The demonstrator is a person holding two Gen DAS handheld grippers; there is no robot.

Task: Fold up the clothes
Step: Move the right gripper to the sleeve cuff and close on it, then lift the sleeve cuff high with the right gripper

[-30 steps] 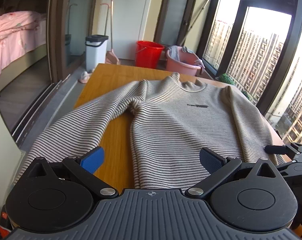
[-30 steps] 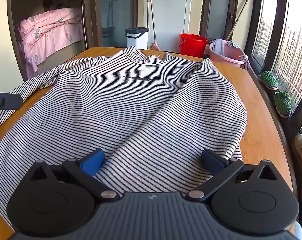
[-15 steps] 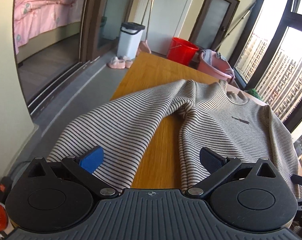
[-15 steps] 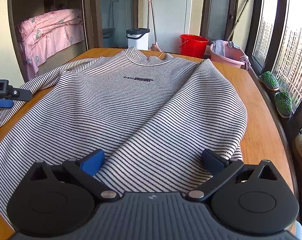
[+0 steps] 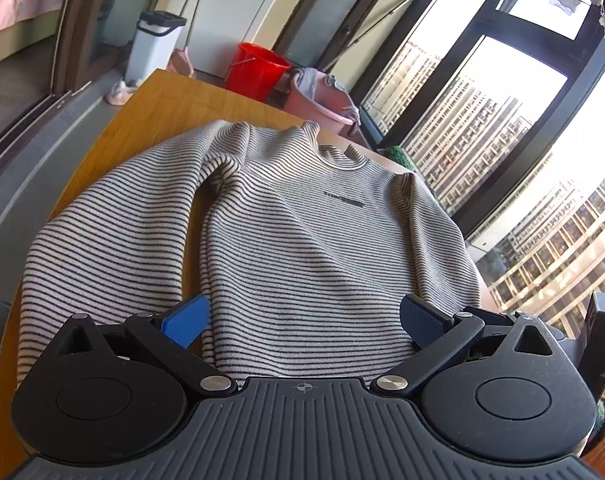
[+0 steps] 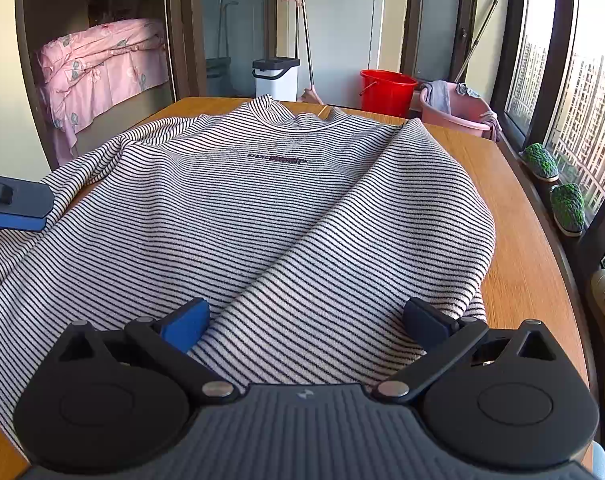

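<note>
A striped sweater [image 5: 322,240] lies front side up on a wooden surface [image 5: 150,120], its soft knit covered in thin dark lines on a pale ground, with a ribbed round neck at the far end and a small dark line of print across the chest. The surface is smooth and honey-coloured with a fine straight grain. In the left wrist view one sleeve [image 5: 114,236] spreads away from the body toward the near left corner, with a narrow wedge of bare wood showing between sleeve and body; the other sleeve lies folded along the sweater's right side in a rounded ridge. The left gripper [image 5: 302,320] hovers over the near hem with its jaws spread wide, a bright blue pad on one finger and a darker blue pad on the other, nothing between them. The right gripper [image 6: 304,322] sits over the hem as well, nearer the folded sleeve, its jaws equally wide apart and empty above the cloth; I cannot tell whether its pads touch the fabric. In the right wrist view the tip of the left gripper shows at the left edge above the outstretched sleeve. Beyond the surface stand a round red plastic bucket [image 6: 387,92], a pink basin [image 6: 458,114] with cloth draped in it, and a white bin [image 6: 276,78] with a dark lid.
</note>
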